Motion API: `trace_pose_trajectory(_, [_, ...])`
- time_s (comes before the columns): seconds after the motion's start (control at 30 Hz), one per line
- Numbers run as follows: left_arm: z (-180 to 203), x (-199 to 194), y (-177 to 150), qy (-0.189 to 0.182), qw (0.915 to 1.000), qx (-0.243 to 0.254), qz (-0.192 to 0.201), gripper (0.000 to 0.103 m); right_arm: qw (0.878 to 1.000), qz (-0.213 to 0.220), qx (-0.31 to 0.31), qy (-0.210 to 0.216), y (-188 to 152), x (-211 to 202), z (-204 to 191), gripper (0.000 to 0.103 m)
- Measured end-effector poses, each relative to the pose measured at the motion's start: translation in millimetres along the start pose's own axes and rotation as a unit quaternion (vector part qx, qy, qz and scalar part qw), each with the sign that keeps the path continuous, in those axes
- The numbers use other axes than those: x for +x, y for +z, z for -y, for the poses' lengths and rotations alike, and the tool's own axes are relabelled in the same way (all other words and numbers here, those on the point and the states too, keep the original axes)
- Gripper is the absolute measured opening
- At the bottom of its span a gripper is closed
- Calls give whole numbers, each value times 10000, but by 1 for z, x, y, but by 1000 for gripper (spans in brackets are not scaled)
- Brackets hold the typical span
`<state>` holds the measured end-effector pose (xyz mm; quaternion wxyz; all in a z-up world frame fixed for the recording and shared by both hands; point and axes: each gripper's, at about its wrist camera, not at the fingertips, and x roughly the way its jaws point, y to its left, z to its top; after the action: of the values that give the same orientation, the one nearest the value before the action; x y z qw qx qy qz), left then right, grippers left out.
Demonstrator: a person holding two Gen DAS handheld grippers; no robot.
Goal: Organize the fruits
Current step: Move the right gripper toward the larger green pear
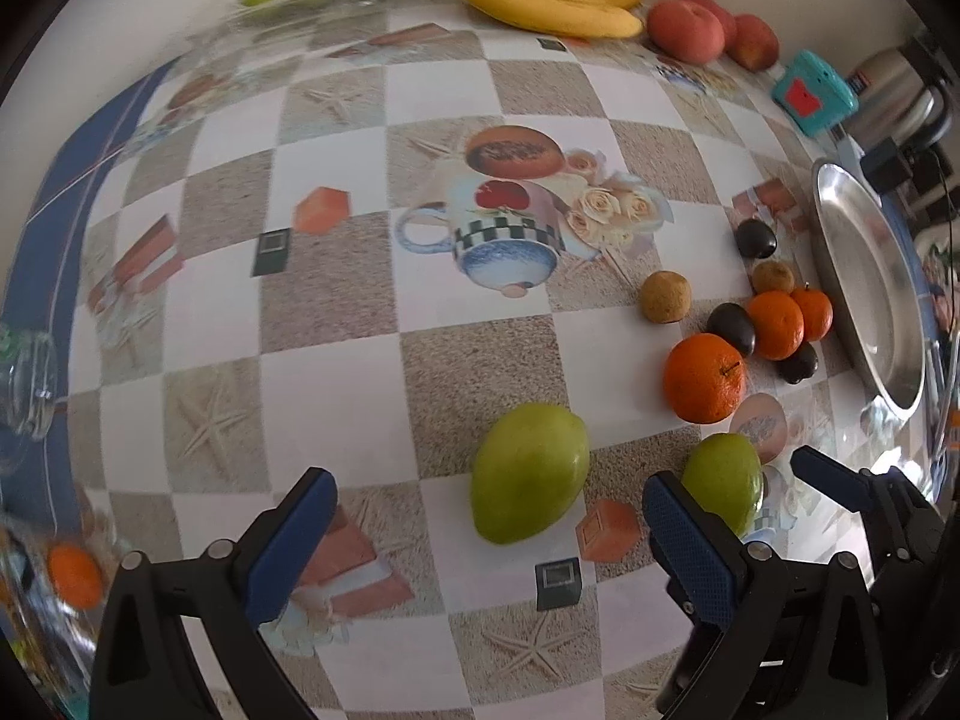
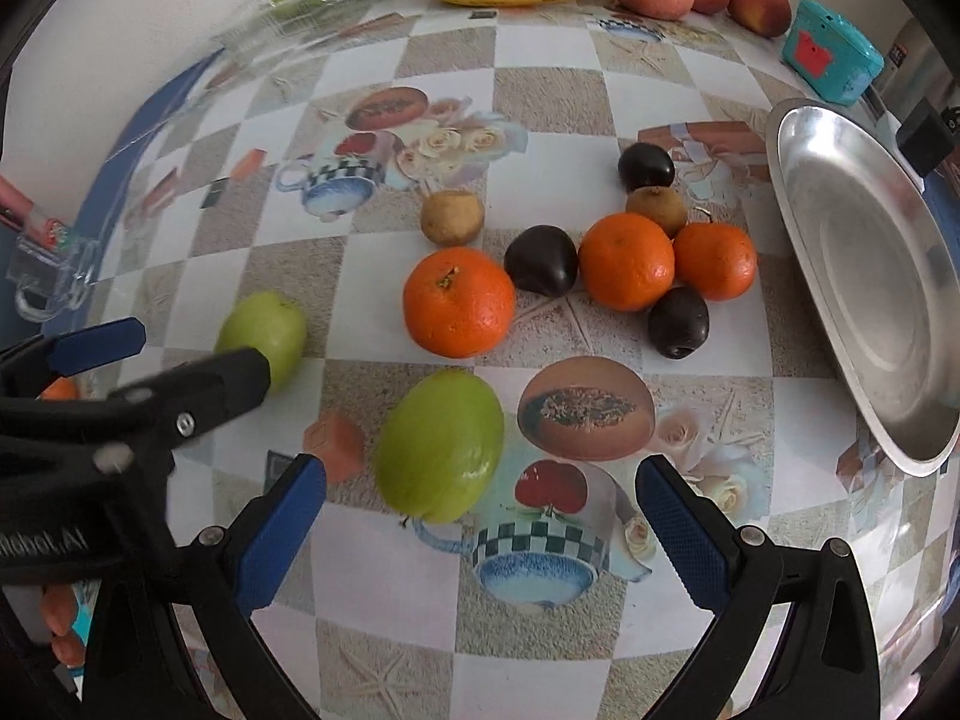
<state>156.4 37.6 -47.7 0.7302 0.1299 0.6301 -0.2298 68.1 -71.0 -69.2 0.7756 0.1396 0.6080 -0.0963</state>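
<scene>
Both grippers are spread wide, holding nothing: the left gripper [image 1: 489, 531] frames one green fruit [image 1: 529, 482], possibly a guava, and the right gripper [image 2: 480, 513] frames another [image 2: 441, 445], each lying loose on the worktop [image 2: 600, 630], presumably lined up for grasping toward the steel tray [image 2: 864, 276] beyond the oranges [image 2: 459, 302].

Two green guavas [image 2: 441, 447] lie near three oranges [image 2: 459, 302] and dark plums [image 2: 541, 260].
</scene>
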Motion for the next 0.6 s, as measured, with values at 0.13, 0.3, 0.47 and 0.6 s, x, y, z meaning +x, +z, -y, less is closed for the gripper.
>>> trace_pose_trajectory(0.13, [2, 9, 6, -4, 9999, 93, -125, 103, 9996, -37, 277, -88, 2, 13, 0, 103])
trace_pose_trajectory(0.3, [5, 19, 13, 4, 9995, 218, -220, 103, 9982, 69, 438, -399, 5, 23, -6, 103])
trace_pose_trajectory(0.47, [15, 33, 19, 19, 9989, 350, -297, 103, 9976, 106, 393, -561, 6, 29, -11, 103])
trace_pose_trajectory(0.6, [24, 44, 19, 63, 9988, 418, -259, 103, 9977, 5, 391, -557, 9, 30, -8, 103])
